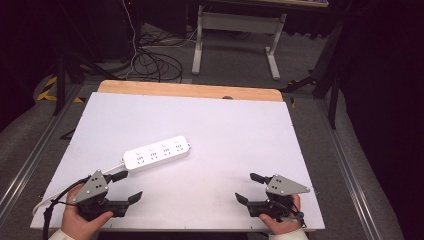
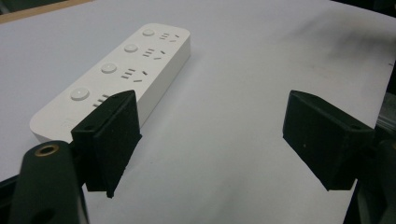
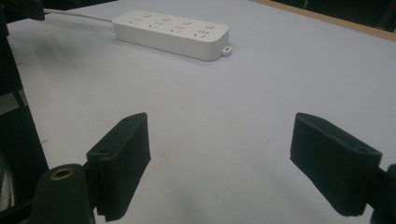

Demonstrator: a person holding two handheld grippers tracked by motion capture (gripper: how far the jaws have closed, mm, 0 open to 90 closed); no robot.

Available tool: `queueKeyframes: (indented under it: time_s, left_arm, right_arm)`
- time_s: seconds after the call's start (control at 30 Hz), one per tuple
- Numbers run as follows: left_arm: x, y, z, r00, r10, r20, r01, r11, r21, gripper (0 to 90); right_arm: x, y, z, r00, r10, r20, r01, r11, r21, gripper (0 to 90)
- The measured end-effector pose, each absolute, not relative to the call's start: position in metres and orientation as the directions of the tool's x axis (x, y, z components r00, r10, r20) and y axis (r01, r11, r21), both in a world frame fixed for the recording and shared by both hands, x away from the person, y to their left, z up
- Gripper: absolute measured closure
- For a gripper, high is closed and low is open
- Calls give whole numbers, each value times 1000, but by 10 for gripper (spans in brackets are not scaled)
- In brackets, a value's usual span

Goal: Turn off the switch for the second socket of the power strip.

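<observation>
White board (image 1: 225, 125) covers the table, bare but for one item. Power strip (image 1: 157, 153) lies flat, left of centre, angled, its cord (image 1: 75, 182) trailing toward the near left edge. Judged rigid, hard plastic, smooth and likely slippery, moderately light; the cord may drag. Best hold appears to be across the narrow width at mid-body, pads on the long sides, clear of the switches. Left gripper (image 1: 131, 186) rests just beside its near end, jaws spread, empty. Right gripper (image 1: 249, 187) sits well apart, jaws likewise spread, empty.
</observation>
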State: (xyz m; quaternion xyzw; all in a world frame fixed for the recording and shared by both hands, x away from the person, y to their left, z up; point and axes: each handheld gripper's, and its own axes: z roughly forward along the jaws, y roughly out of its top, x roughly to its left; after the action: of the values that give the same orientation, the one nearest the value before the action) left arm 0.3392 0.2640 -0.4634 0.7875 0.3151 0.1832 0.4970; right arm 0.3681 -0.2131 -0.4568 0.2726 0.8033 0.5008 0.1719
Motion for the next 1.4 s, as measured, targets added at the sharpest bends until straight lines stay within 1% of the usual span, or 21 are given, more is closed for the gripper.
queueKeyframes:
  time_s: [0.03, 0.13, 0.17, 0.23, 0.27, 0.33, 0.43, 0.6, 0.77, 0.8, 0.87, 1.0, 1.23, 1.4]
  left_arm:
    - [338, 264, -462, 730, 682, -41, 327, -297, 897, 201]
    - [339, 264, -461, 737, 675, -43, 328, -300, 896, 216]
    - [339, 264, -461, 739, 673, -31, 320, -309, 896, 221]
    - [339, 264, -461, 742, 670, -35, 320, -308, 896, 232]
    - [340, 265, -460, 745, 667, -11, 304, -325, 895, 237]
    - [340, 265, -460, 746, 666, -17, 307, -322, 896, 241]
    - [341, 266, -457, 750, 661, -2, 300, -338, 892, 260]
    - [340, 265, -452, 755, 655, -26, 312, -324, 893, 274]
    - [341, 265, -449, 755, 655, -22, 314, -333, 889, 295]
    - [341, 265, -446, 757, 652, -34, 321, -327, 889, 304]
    - [342, 265, -443, 755, 655, -31, 321, -328, 888, 328]
    - [347, 266, -432, 757, 652, -43, 339, -335, 879, 344]
    - [357, 267, -420, 759, 648, -56, 354, -340, 871, 355]
    - [364, 265, -413, 759, 650, -45, 350, -348, 870, 357]
  right_arm:
    - [368, -213, -457, -793, 609, -5, 265, 352, 898, 205]
    - [368, -211, -458, -796, 605, -7, 263, 356, 896, 205]
    - [368, -211, -458, -797, 603, -10, 261, 360, 896, 205]
    - [368, -211, -458, -798, 602, -9, 262, 360, 895, 205]
    - [368, -211, -459, -799, 601, -8, 264, 362, 894, 205]
    - [368, -211, -459, -800, 600, -8, 263, 363, 894, 206]
    - [369, -210, -459, -801, 599, -10, 262, 365, 893, 213]
    - [369, -210, -460, -800, 600, -6, 266, 364, 893, 219]
    - [369, -210, -460, -800, 600, -4, 269, 365, 891, 221]
    - [370, -210, -460, -799, 601, -3, 270, 364, 891, 223]
    - [370, -210, -460, -799, 602, -2, 272, 364, 891, 223]
    - [370, -209, -461, -799, 602, 1, 276, 366, 889, 223]
    - [370, -209, -461, -799, 602, 0, 277, 367, 888, 224]
    - [370, -210, -462, -798, 602, 3, 278, 365, 889, 224]
